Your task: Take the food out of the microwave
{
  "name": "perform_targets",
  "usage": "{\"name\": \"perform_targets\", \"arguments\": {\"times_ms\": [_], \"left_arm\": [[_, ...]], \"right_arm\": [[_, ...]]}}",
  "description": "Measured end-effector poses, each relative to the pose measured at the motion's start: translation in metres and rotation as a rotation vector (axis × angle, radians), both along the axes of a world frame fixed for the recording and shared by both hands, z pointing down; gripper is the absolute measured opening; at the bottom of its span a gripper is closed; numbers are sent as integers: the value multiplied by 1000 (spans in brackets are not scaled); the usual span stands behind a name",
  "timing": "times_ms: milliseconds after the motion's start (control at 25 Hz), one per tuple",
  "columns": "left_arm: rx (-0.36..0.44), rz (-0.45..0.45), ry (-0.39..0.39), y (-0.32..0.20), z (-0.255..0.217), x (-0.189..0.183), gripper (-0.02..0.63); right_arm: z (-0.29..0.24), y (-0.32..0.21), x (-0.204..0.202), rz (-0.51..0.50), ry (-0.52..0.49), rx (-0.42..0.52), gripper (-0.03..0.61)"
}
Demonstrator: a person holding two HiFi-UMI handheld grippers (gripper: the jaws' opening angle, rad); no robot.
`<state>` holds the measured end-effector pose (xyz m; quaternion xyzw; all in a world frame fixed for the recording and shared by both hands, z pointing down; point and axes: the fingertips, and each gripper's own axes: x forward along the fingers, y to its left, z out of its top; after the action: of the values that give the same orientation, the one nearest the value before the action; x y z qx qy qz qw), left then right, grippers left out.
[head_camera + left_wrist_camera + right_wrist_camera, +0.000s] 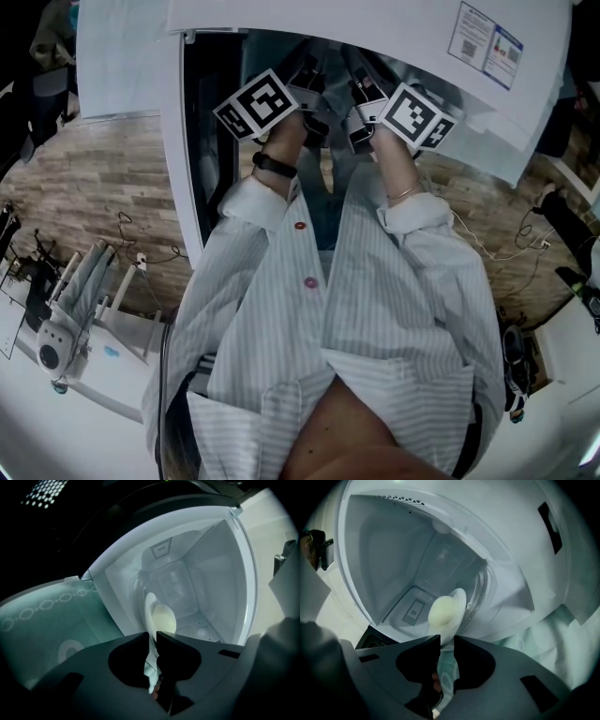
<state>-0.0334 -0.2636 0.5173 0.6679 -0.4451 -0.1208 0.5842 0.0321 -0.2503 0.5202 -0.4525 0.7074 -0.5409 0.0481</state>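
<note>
A striped shirt [375, 309] fills the near part of the head view. Its rolled-up sleeves run away into the open front of the microwave [215, 569], with both forearms side by side and only a narrow gap between them. The two marker cubes [258, 105] sit just outside the opening. The door [187, 141] stands swung out on the left, close beside the left arm, and wooden floor [84, 187] lies well clear beyond it. Inside, the white cavity is roomy: its side walls, far wall and ceiling all stand well apart from the plate [149, 607], which lies near the front, just beside the glass turntable [482, 590]. Whether it rests on the glass I cannot tell. The food [164, 618], a pale round lump, sits on the plate, inside the cavity. The left tool [153, 641] has its jaws almost together, pinching the thin rim on the plate's left side. The right tool [446, 641] has a slightly wider gap and clamps the opposite rim. A pale patterned cloth [543, 637] shows just outside the opening's edge.
</note>
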Motion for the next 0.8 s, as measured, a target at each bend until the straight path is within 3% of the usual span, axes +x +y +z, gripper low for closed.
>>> {"name": "perform_targets", "arguments": {"times_ms": [520, 800], "left_arm": [[-10, -1, 41, 11, -6, -4, 44], [-2, 31, 25, 29, -9, -6, 43]], "right_arm": [[-7, 11, -4, 40, -39, -9, 84], [-9, 31, -6, 63, -44, -9, 81]]}}
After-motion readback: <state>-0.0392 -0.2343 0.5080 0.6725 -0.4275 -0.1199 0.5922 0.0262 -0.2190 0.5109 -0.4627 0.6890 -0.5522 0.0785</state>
